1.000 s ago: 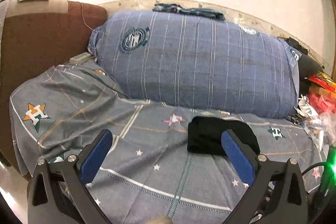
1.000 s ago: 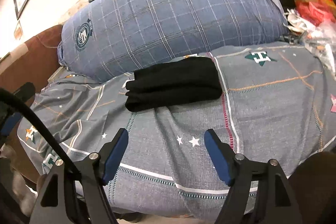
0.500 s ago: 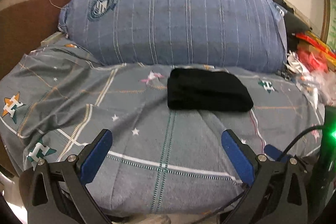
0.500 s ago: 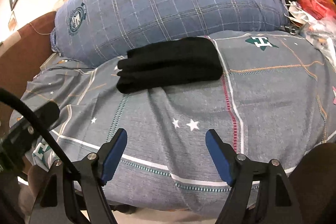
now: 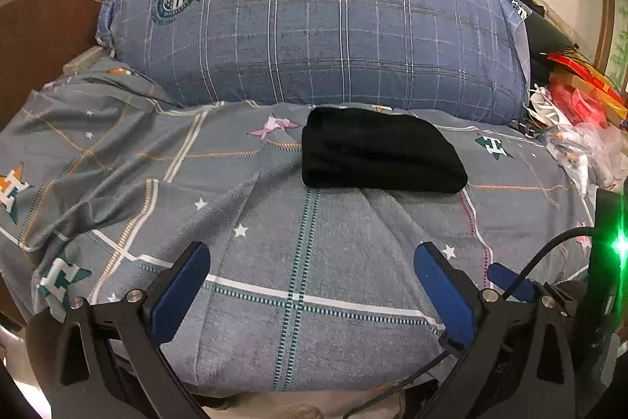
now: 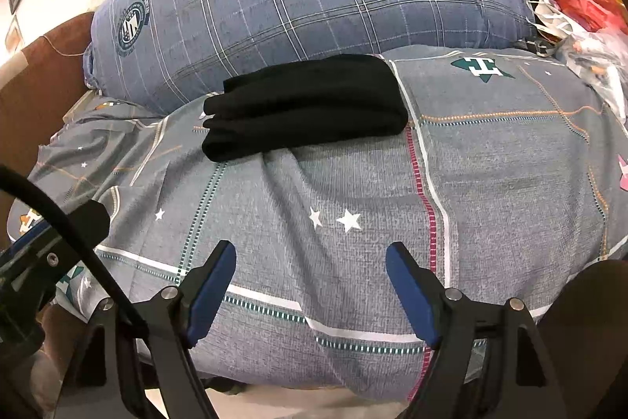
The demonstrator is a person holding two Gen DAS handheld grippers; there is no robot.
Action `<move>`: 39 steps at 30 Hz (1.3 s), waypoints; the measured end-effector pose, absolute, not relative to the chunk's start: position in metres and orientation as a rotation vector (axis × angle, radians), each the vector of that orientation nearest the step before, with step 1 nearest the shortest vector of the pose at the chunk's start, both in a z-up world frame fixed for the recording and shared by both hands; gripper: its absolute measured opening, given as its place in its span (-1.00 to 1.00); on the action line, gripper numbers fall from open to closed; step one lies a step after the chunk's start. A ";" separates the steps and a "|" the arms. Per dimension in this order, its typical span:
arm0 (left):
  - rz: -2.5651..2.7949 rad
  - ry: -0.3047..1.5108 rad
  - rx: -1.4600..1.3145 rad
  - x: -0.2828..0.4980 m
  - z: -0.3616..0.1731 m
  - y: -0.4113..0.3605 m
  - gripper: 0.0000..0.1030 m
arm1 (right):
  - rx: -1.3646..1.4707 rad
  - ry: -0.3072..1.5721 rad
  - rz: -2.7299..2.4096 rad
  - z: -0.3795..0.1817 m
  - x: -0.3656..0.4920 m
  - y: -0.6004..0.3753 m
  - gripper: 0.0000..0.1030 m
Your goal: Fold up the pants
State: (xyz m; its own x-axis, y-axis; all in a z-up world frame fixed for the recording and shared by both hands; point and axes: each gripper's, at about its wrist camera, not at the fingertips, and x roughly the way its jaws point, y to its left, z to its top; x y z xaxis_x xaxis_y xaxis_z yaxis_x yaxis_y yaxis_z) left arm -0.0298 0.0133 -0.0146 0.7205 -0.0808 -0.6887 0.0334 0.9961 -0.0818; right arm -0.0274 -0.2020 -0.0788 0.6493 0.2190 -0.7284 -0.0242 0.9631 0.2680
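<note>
The black pants (image 5: 376,152) lie folded into a compact rectangle on the grey patterned bedsheet (image 5: 314,262), just in front of a big blue plaid pillow (image 5: 322,22). They also show in the right wrist view (image 6: 306,105). My left gripper (image 5: 312,262) is open and empty, held back over the bed's front edge, apart from the pants. My right gripper (image 6: 310,262) is open and empty, also back near the front edge.
A brown headboard (image 5: 43,26) stands at the left. Plastic bags and red packets (image 5: 577,120) are piled at the bed's right side. The right gripper's tip (image 5: 510,279) and a cable show at the lower right of the left wrist view.
Both grippers have drawn back from the folded pants toward the bed's front edge. The left view has tilted down and shifted left. The pants have not moved.
</note>
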 end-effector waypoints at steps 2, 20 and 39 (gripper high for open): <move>-0.072 0.780 -0.071 -0.028 -0.018 0.013 1.00 | 0.241 0.857 0.138 -0.080 -0.027 -0.201 0.62; -0.086 0.827 -0.095 -0.024 -0.031 0.015 1.00 | 0.236 0.885 0.140 -0.088 -0.024 -0.198 0.67; -0.094 0.841 -0.115 -0.020 -0.038 0.017 1.00 | 0.225 0.904 0.158 -0.094 -0.022 -0.192 0.70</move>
State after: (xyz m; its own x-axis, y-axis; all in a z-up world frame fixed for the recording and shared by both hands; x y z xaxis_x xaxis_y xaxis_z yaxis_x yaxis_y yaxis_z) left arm -0.0203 0.0173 -0.0380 0.6634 -0.1283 -0.7372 0.0373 0.9896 -0.1387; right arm -0.0219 -0.1923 -0.0941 0.6096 0.2302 -0.7585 -0.0413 0.9648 0.2597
